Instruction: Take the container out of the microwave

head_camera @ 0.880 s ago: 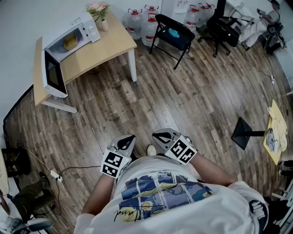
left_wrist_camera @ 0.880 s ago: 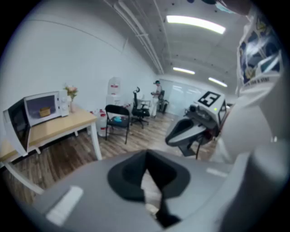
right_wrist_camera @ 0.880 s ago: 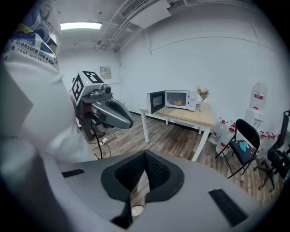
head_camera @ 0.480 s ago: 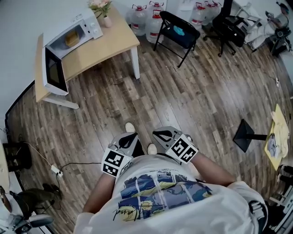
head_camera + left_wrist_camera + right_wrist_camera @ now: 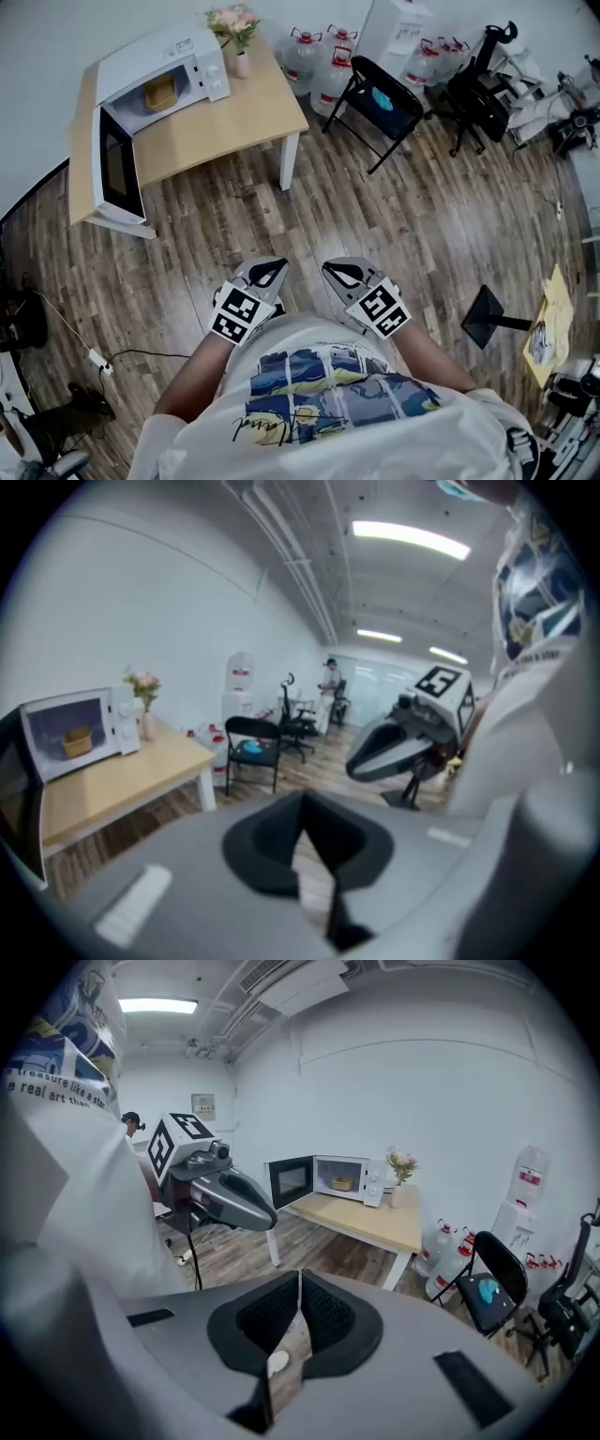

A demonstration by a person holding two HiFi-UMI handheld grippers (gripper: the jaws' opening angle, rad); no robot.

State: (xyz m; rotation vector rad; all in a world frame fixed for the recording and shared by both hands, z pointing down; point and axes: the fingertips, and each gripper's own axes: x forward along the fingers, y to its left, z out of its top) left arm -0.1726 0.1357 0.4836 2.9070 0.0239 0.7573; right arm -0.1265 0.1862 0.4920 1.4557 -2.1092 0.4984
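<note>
A white microwave (image 5: 159,80) stands on a wooden table (image 5: 225,117) at the far left, its door (image 5: 117,178) swung open. Inside sits a small yellow container (image 5: 160,94), also visible in the left gripper view as the container (image 5: 77,741) and in the right gripper view as the container (image 5: 343,1184). My left gripper (image 5: 267,274) and right gripper (image 5: 344,275) are held close to my body over the wood floor, far from the microwave. Both are shut with nothing between the jaws. The left gripper's own jaws (image 5: 302,801) and the right gripper's own jaws (image 5: 299,1281) touch.
A vase of flowers (image 5: 236,37) stands beside the microwave. A black folding chair (image 5: 384,103), water jugs (image 5: 319,61) and office chairs (image 5: 478,89) line the back wall. A black stand (image 5: 487,314) is on the floor at right, a cable and power strip (image 5: 98,361) at left.
The table and microwave have come closer and lower in the head view as I walk toward them. Both grippers stay shut in front of my body.
</note>
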